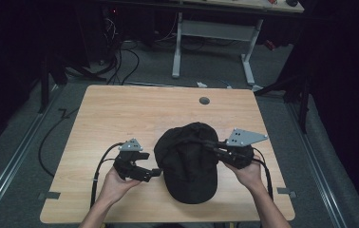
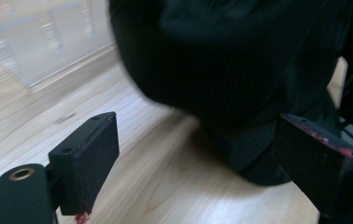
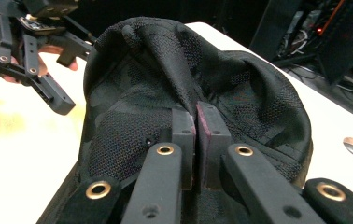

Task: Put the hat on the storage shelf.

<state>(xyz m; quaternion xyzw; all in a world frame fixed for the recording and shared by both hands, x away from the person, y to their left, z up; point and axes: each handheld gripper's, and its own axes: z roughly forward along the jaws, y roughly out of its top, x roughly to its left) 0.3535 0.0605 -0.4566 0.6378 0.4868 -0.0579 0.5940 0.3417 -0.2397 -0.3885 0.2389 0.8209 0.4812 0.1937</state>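
Two grippers are seen at a wooden table (image 1: 120, 109), and one black cap (image 1: 187, 161) lies on it, near the person's edge and a little to the right of the middle. The right gripper (image 1: 211, 145) is clamped tight on the cap's cloth: in the right gripper view its two pads (image 3: 184, 135) are pressed together with a fold of the mesh top pinched between them, and the cloth is pulled up into a ridge. The left gripper (image 1: 155, 172) is held just beside the cap's left side, with its jaws spread wide and nothing between them. The step in hand is judged to be a second grip on the cap by the left gripper, so that the cap can be handled with both. To do this well, the open jaws should be slid over the cap's edge until cloth is well between the pads, and only then should they be closed. The right grip should be kept firm and still, so the cap is not dragged away. A thin pinch could slip, so a good bite of cloth should be taken. The pinch itself is made plain in the right gripper view, while in the high view it is too small and dark to be read. The gap between the left pads (image 2: 88, 154) and the cap's low edge (image 2: 258, 154) is shown close up in the left gripper view. The cap's place on the table is best told from the high view.
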